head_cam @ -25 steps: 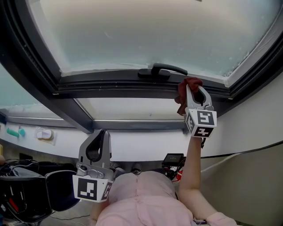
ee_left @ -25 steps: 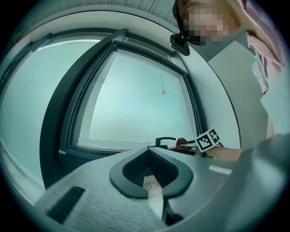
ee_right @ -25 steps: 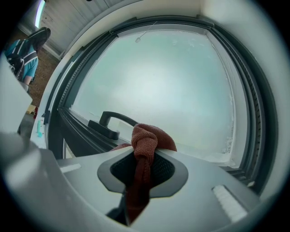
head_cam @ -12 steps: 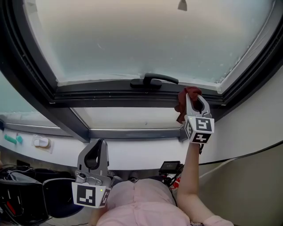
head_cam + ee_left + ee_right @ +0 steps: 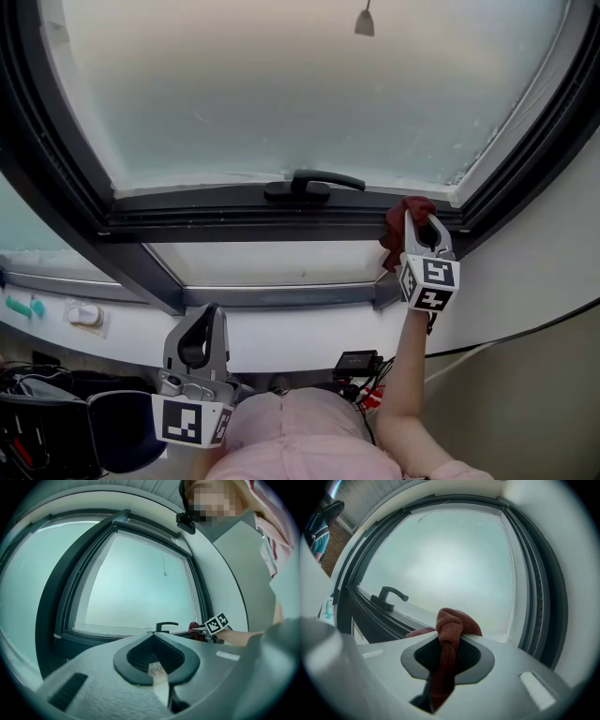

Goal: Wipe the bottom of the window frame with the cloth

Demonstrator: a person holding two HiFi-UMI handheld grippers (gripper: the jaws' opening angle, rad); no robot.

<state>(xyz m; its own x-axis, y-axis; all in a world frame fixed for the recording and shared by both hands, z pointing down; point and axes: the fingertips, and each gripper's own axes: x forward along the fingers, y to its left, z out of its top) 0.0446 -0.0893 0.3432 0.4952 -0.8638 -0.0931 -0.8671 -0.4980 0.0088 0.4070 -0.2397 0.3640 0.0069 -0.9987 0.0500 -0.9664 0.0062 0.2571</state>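
Observation:
A dark red cloth (image 5: 401, 221) is pinched in my right gripper (image 5: 419, 223), which is shut on it and holds it against the bottom rail of the dark window frame (image 5: 234, 223), close to the right corner. In the right gripper view the cloth (image 5: 450, 623) bunches over the jaw tips of the right gripper (image 5: 448, 641), with the rail (image 5: 370, 616) running off to the left. My left gripper (image 5: 203, 330) hangs low, near the person's body and away from the window; it is shut and holds nothing. The left gripper view shows that gripper (image 5: 157, 638) pointing toward the window.
A black window handle (image 5: 311, 184) sits on the rail left of the cloth. A second pane (image 5: 272, 262) lies below the rail. A white wall (image 5: 534, 253) borders the frame on the right. Small white and teal items (image 5: 82, 314) rest at far left; cables and dark gear (image 5: 361, 364) lie below.
My right gripper has slid the cloth to the right along the bottom rail, farther from the handle and toward the corner. The left gripper has barely moved.

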